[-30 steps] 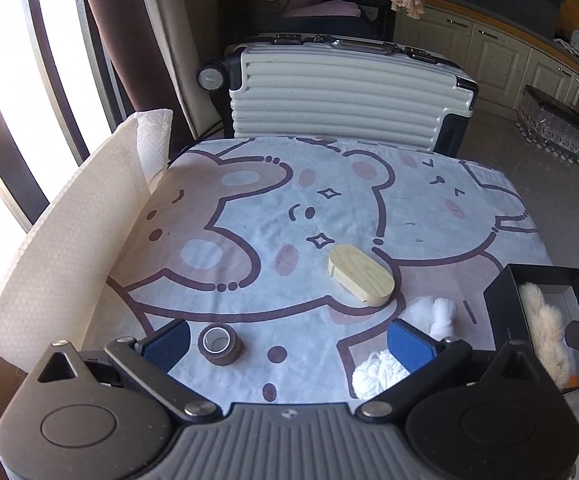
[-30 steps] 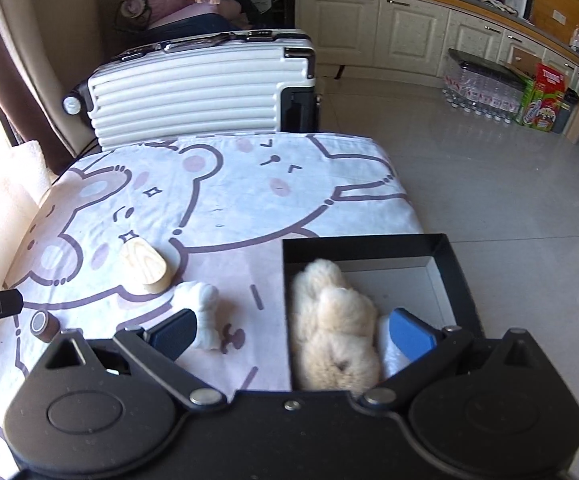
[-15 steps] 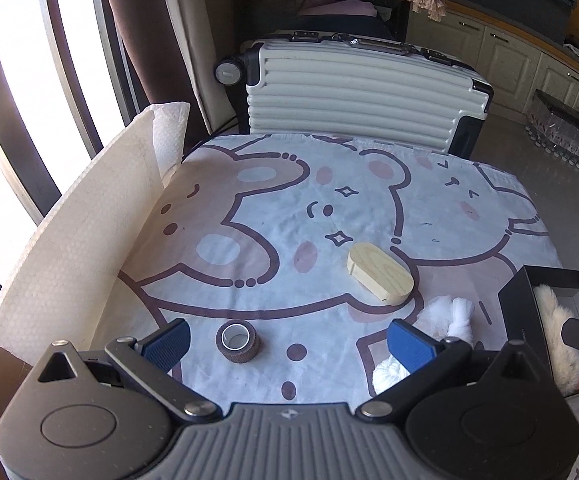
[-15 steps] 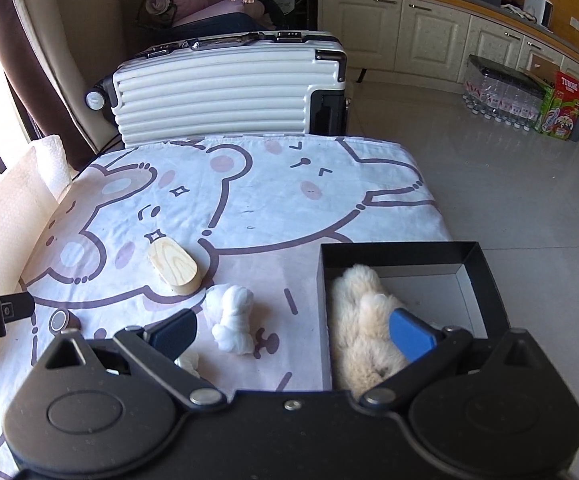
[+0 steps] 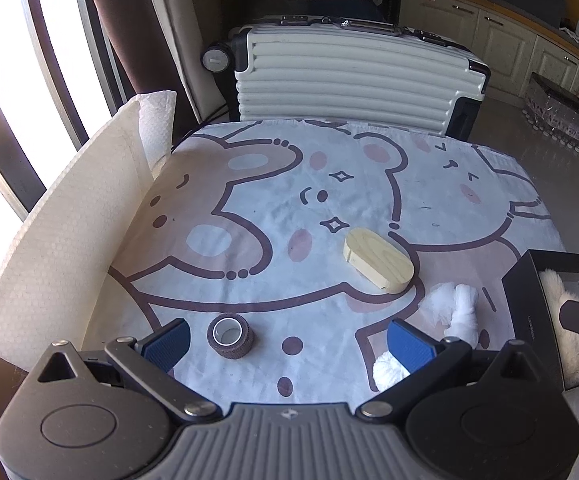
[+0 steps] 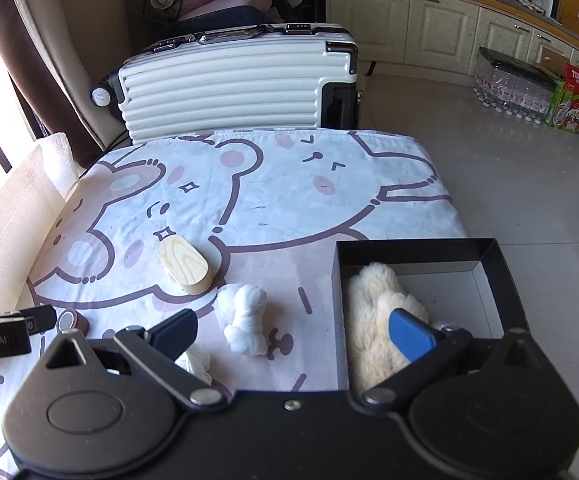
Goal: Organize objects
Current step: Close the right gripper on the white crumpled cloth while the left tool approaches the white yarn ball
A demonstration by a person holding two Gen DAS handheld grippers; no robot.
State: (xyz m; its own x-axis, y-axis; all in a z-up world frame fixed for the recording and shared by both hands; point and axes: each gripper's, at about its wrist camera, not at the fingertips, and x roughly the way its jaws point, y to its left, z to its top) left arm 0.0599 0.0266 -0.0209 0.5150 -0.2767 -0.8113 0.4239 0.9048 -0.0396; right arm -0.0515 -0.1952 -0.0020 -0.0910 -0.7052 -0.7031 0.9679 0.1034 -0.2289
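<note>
I hold my left tongs (image 5: 287, 340) wide apart and empty above the near edge of the bench (image 5: 249, 208), which is covered by a cloth printed with cartoon bears. Between their blue pads (image 5: 168, 342), closer to the left one, a small brown tape roll (image 5: 231, 336) stands on end on the cloth, touching neither pad. Farther in, around the middle of the bench, lies an oval wooden block (image 5: 377, 259), flat side up. Just beyond its near right end sits a knotted white cloth bundle (image 5: 455, 310), and part of another white bundle (image 5: 387, 372) shows under my right pad by the near edge. My right tongs (image 6: 293, 334) are also spread wide and grip nothing; their left finger hangs over the cloth near the white bundles, while the right pad (image 6: 411, 334) hovers over the black box (image 6: 501, 276) at the near right corner of the bench. Inside that open box, against its left wall, lies a cream fluffy toy (image 6: 373, 320); the rest of the box floor is bare grey. A folded white paper towel (image 5: 61, 240) stands along the left edge of the bench, and a ribbed white suitcase (image 6: 241, 88) stands just behind the far edge.
</note>
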